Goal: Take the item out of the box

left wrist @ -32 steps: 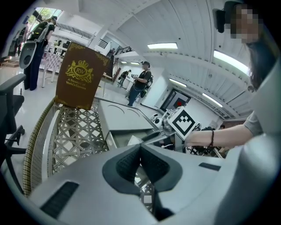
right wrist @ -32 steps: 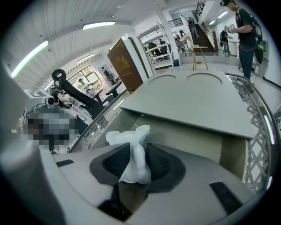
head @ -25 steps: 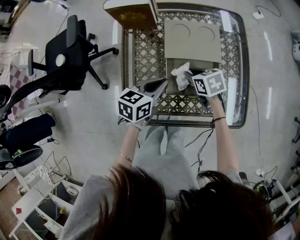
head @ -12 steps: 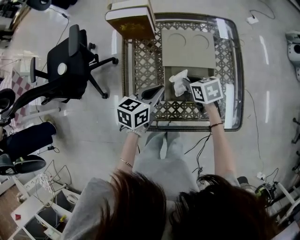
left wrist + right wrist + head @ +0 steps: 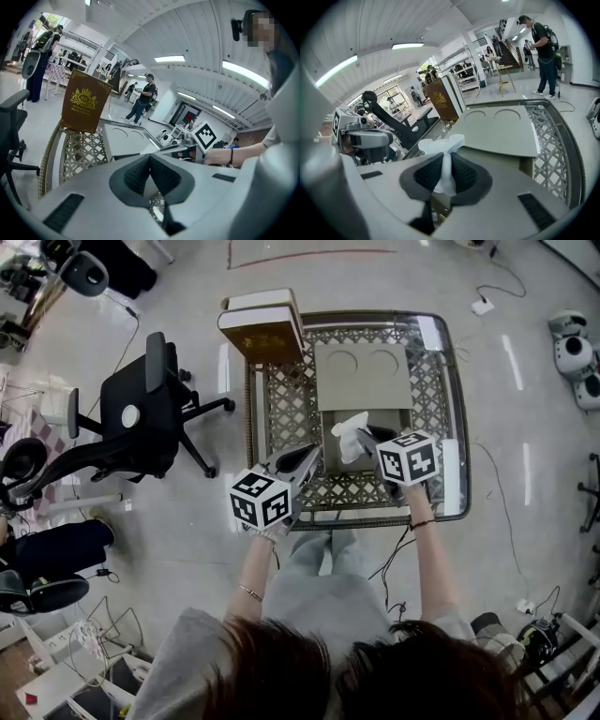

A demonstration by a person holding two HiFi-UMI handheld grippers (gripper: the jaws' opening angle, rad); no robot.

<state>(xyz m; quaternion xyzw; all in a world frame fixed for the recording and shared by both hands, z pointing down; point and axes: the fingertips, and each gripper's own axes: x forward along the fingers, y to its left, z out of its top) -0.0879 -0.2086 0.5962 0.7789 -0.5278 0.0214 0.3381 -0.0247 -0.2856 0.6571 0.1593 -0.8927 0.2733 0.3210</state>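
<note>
A grey cardboard box lies on the lattice table with its lid folded back; two round marks show on the lid. My right gripper hangs over the box's near opening, shut on a crumpled white paper wad. In the right gripper view the wad is pinched between the dark pads and sticks up above them. My left gripper is shut with nothing in it, just left of the box above the table. Its pads meet.
A glass-topped table with a brass lattice carries the box. A brown gift box stands at its far left corner. A black office chair is on the floor to the left. Cables trail on the floor to the right.
The head view has drawn back, so the table sits lower in the picture. The right gripper keeps the white wad over the box opening. The left gripper stays beside it.
</note>
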